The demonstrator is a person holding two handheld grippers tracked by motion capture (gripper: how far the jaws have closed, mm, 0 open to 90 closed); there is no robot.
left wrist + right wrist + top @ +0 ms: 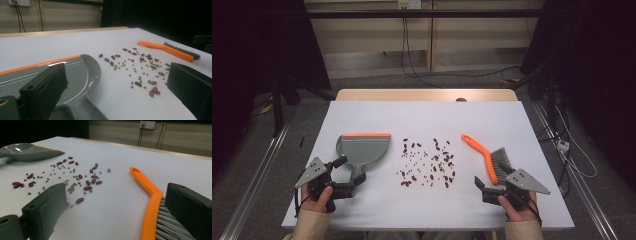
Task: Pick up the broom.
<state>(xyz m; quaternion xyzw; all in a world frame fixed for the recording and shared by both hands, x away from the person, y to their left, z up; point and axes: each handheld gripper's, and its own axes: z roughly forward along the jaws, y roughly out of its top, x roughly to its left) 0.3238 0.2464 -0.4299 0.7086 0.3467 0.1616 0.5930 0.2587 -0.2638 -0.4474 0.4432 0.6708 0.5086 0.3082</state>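
Both sets of jaws stand open, holding nothing — the left gripper (343, 175) by the dustpan (362, 149) handle, the right gripper (495, 184) beside the brush (488, 157); beans (428, 164) lie scattered mid-desk (427, 117).

Grey dustpan (362, 149) lies left of scattered beans (428, 164), orange brush (488, 157) right.

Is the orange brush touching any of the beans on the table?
Apart. The high view shows bare white table between the brush and the nearest beans; the right gripper view shows the same gap.
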